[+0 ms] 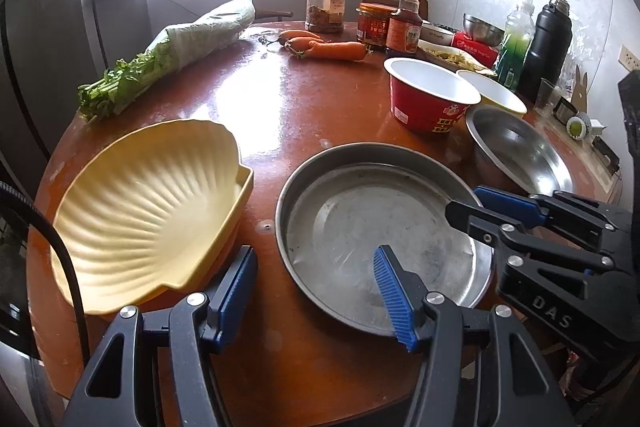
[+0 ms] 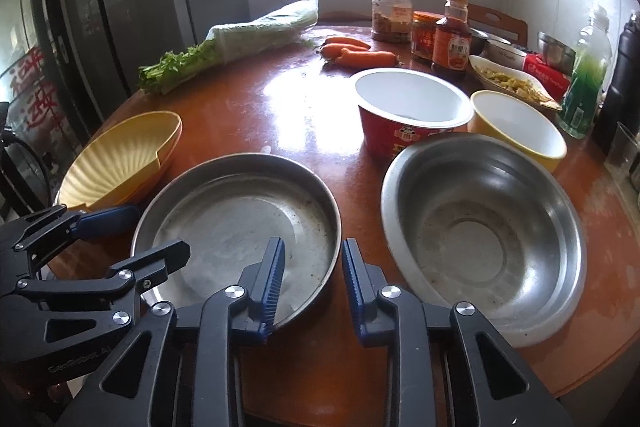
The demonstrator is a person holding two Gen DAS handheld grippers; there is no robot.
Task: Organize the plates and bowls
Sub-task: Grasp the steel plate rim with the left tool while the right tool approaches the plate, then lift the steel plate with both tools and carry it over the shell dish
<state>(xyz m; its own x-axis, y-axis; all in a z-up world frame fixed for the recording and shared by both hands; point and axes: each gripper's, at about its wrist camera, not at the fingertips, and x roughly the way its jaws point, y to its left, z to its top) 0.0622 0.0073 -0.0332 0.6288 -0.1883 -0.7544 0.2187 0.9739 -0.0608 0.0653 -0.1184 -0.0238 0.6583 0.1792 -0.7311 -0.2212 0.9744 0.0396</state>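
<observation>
A round shallow metal pan (image 1: 360, 227) (image 2: 240, 211) lies on the brown table near its front edge. My left gripper (image 1: 316, 295) (image 2: 162, 233) is open and straddles the pan's near left rim, one blue pad inside and one outside. My right gripper (image 2: 312, 279) (image 1: 464, 202) straddles the right rim with narrow jaws, and a small gap shows on each side of the rim. A steel bowl (image 2: 480, 227) (image 1: 520, 155) sits to the right of the pan. A pale yellow shell-shaped dish (image 1: 152, 211) (image 2: 116, 159) sits to the left, on an orange one.
Behind the steel bowl stand a red paper bowl (image 2: 408, 107) and a yellow bowl (image 2: 516, 123). Bagged greens (image 1: 180, 51), carrots (image 1: 332, 49), jars and a sauce bottle (image 1: 404, 23) and a black flask (image 1: 548, 43) line the back. A black cable (image 1: 60, 247) hangs at left.
</observation>
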